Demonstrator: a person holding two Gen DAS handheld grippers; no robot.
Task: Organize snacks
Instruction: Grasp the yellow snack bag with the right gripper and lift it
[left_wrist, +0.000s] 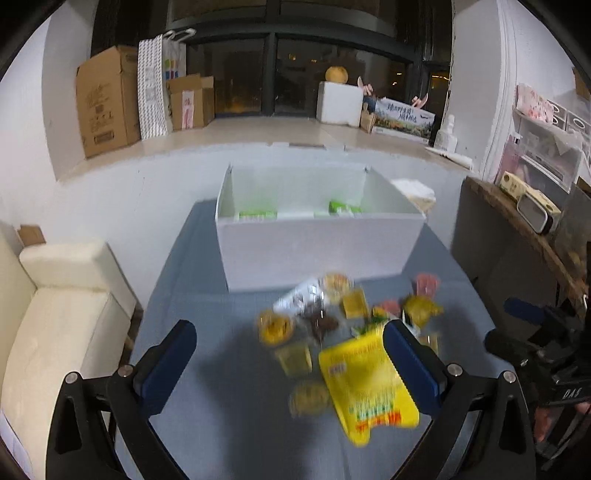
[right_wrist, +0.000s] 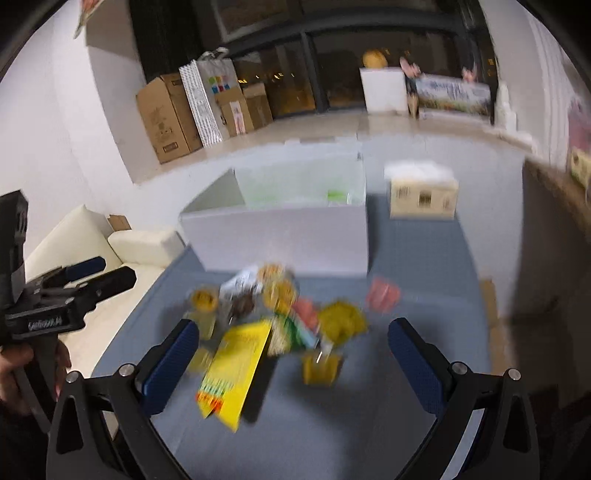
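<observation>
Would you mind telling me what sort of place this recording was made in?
Probably a lived-in home room: a cream sofa beside the table, cardboard boxes on the window ledge, and snacks piled before a white bin.

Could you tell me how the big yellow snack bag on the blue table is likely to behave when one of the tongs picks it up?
The yellow snack bag looks like a flat, thin pouch, so it will probably flex and droop if pinched at one edge. It seems light for its size. Its surface may be glossy, so it could slip between the pads, though blur hides detail.
</observation>
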